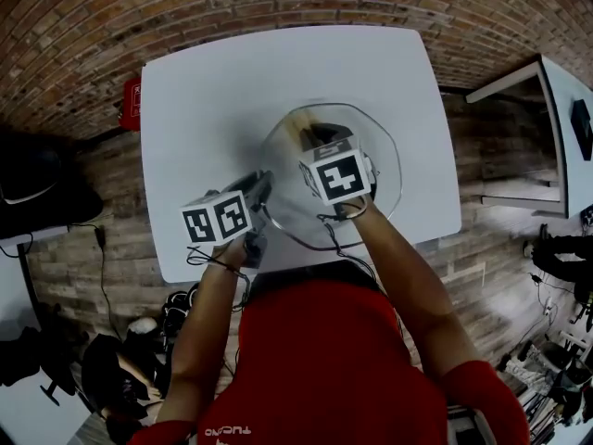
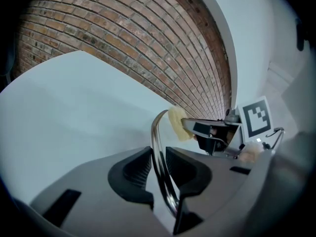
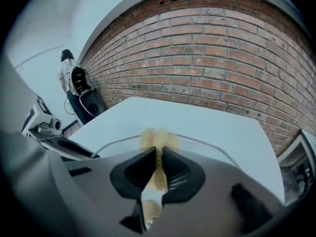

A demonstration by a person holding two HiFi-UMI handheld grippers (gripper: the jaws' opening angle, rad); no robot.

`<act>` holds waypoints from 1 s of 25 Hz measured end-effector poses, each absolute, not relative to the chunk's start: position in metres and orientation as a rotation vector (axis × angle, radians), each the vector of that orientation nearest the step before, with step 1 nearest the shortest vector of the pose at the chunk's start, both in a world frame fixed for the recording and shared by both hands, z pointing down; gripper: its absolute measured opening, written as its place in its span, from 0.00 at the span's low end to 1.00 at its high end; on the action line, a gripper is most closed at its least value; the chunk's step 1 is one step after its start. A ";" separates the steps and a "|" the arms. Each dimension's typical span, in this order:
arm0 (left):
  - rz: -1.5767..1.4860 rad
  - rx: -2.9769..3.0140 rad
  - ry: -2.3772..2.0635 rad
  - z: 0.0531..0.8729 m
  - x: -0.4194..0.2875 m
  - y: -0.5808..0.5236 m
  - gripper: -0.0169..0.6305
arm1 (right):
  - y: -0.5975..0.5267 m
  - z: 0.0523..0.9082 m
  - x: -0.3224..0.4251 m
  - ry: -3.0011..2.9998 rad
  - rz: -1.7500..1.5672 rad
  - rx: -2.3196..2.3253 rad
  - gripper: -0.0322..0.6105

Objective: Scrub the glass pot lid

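The glass pot lid (image 1: 384, 170) is held tilted above the white table (image 1: 213, 91). My left gripper (image 1: 262, 193) is shut on the lid's left edge. In the left gripper view the metal rim (image 2: 160, 167) runs between the black pads. My right gripper (image 1: 315, 137) is over the lid, shut on a yellow sponge (image 1: 298, 126). The right gripper view shows the sponge (image 3: 157, 167) squeezed thin between the pads, its front end pressed against the lid's rim (image 3: 202, 144). From the left gripper view the sponge (image 2: 177, 123) sits at the rim's far end, with the right gripper (image 2: 212, 132) behind it.
A brick wall runs behind the table. A red object (image 1: 131, 103) stands on the floor by the table's left corner. Another white table (image 1: 556, 91) is to the right. Bags and cables lie on the floor at left. A person (image 3: 69, 83) stands by the wall.
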State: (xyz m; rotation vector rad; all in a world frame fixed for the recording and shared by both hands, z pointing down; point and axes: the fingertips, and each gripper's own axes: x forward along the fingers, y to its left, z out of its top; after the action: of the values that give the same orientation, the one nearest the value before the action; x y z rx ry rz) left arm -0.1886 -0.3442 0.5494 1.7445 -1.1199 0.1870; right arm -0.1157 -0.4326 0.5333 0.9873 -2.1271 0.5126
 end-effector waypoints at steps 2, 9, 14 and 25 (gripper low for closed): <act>0.188 1.744 -1.119 0.549 -0.189 -0.344 0.18 | -0.438 0.532 -0.101 -2.100 0.516 1.025 0.13; 0.195 1.746 -1.114 0.550 -0.190 -0.343 0.18 | -0.452 0.532 -0.028 -1.982 0.534 1.197 0.13; 0.202 1.745 -1.117 0.550 -0.189 -0.342 0.18 | -0.450 0.530 -0.005 -1.954 0.558 1.254 0.13; 0.196 1.741 -1.122 0.550 -0.191 -0.342 0.18 | -0.370 0.507 -0.122 -2.175 0.705 0.972 0.13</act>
State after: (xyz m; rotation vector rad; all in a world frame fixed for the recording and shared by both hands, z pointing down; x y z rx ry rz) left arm -0.1912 -0.3422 0.5500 1.7411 -1.1224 0.1960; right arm -0.1221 -0.3705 0.5067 0.9717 -2.1750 0.7053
